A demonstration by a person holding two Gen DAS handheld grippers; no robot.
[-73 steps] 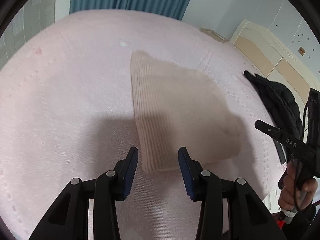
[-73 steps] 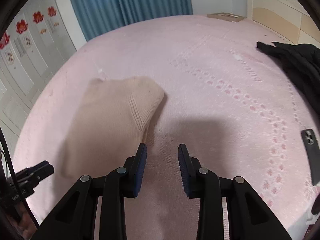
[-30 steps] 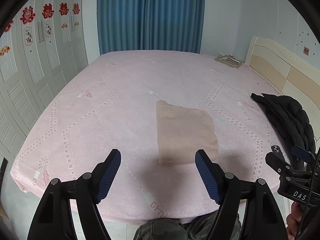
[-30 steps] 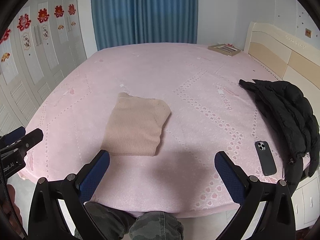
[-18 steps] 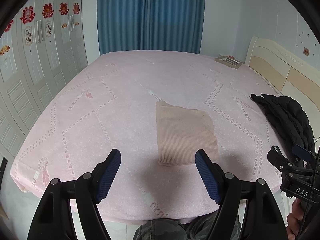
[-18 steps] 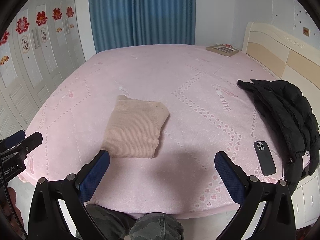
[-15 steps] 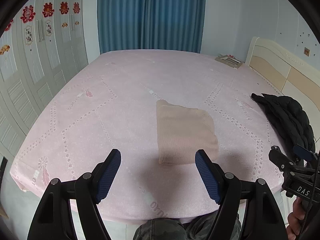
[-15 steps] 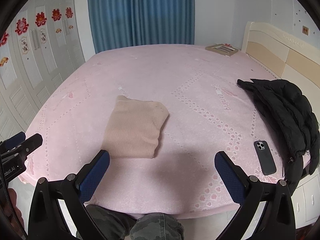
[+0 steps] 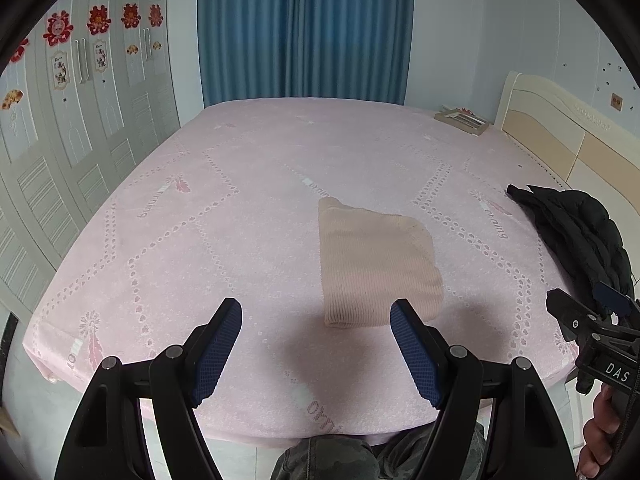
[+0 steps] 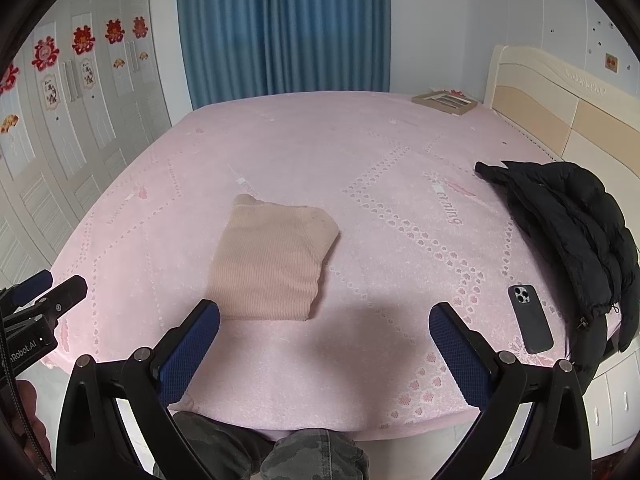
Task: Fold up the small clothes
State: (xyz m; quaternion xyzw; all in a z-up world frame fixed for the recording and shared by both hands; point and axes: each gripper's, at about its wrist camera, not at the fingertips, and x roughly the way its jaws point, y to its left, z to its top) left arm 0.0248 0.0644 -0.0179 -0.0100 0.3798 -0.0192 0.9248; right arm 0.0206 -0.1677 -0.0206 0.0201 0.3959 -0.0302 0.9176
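A beige ribbed knit garment (image 9: pixel 376 264) lies folded into a compact rectangle on the pink bed (image 9: pixel 240 220); it also shows in the right wrist view (image 10: pixel 272 258). My left gripper (image 9: pixel 316 344) is open and empty, held back above the bed's near edge, short of the garment. My right gripper (image 10: pixel 324 344) is wide open and empty, also held back from the garment. Each gripper shows at the edge of the other's view, the right one (image 9: pixel 592 332) and the left one (image 10: pixel 36 304).
A black puffer jacket (image 10: pixel 568 224) lies on the bed's right side with a dark phone (image 10: pixel 530 318) beside it. A picture frame (image 10: pixel 444 102) lies at the far corner by the headboard (image 10: pixel 560 112). White wardrobe doors (image 9: pixel 60 140) stand left; blue curtains (image 9: pixel 304 28) hang behind.
Both grippers pulled back and up from the garment and opened wide. Over the last second they have held nearly still. The garment has not moved.
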